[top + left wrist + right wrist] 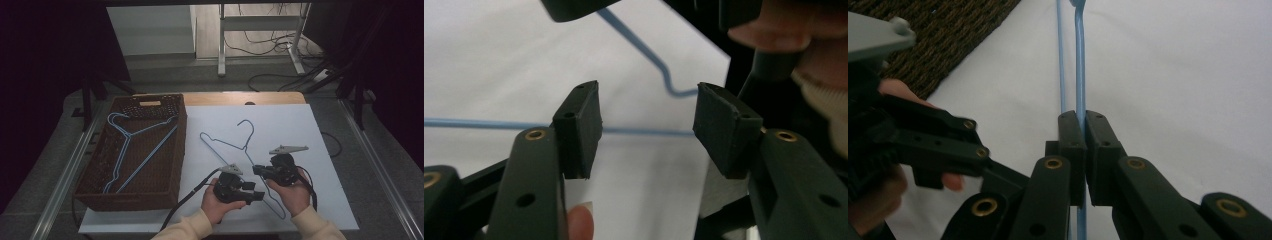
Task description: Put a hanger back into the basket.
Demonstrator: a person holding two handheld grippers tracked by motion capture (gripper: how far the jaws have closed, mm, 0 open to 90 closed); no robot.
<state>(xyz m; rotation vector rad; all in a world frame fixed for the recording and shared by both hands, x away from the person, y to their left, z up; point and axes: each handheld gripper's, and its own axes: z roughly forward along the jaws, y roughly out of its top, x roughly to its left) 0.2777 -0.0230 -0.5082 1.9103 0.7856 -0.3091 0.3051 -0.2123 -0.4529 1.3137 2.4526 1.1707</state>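
**Get a second grip on the hanger**

Right tongs (1084, 150) are clamped on the blue hanger (235, 145) lying on the white desk (320, 150). Left tongs (646, 125) stand apart, its wire just beyond the pads — ease forward, straddle it, then close. Basket (95, 170) farther left already holds one hanger.

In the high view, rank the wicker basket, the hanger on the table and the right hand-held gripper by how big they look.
1. Wicker basket, largest.
2. Hanger on the table, long but thin.
3. Right hand-held gripper, smallest, clamped on that hanger's wire.
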